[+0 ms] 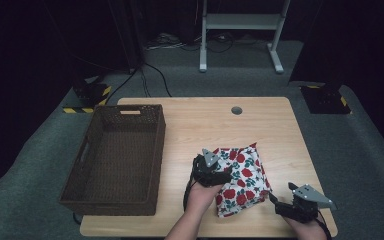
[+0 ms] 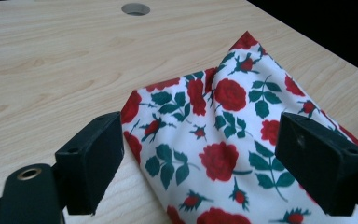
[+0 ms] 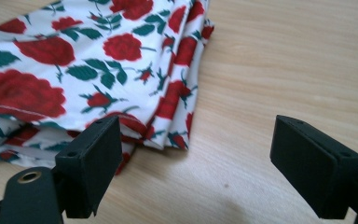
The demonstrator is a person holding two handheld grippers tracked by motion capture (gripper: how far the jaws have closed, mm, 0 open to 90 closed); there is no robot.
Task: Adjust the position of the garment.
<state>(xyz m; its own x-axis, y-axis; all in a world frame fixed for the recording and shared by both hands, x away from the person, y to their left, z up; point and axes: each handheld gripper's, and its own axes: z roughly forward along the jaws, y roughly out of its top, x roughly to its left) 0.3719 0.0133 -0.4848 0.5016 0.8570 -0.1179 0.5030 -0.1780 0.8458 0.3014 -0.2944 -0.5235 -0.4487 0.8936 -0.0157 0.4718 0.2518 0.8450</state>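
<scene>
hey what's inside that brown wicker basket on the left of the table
Nothing can be seen inside the brown woven wicker basket: its bare woven bottom shows in the high view. The near wall hides a strip of that bottom. The folded white cloth with red roses lies outside on the light wooden table.

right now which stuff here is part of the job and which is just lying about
In the job:
- folded rose-print cloth
- left gripper, jaws open over the cloth
- right gripper, open beside its folded edge

Lying about:
- wicker basket, possibly where the cloth goes
- white stand on the floor behind the table
</scene>
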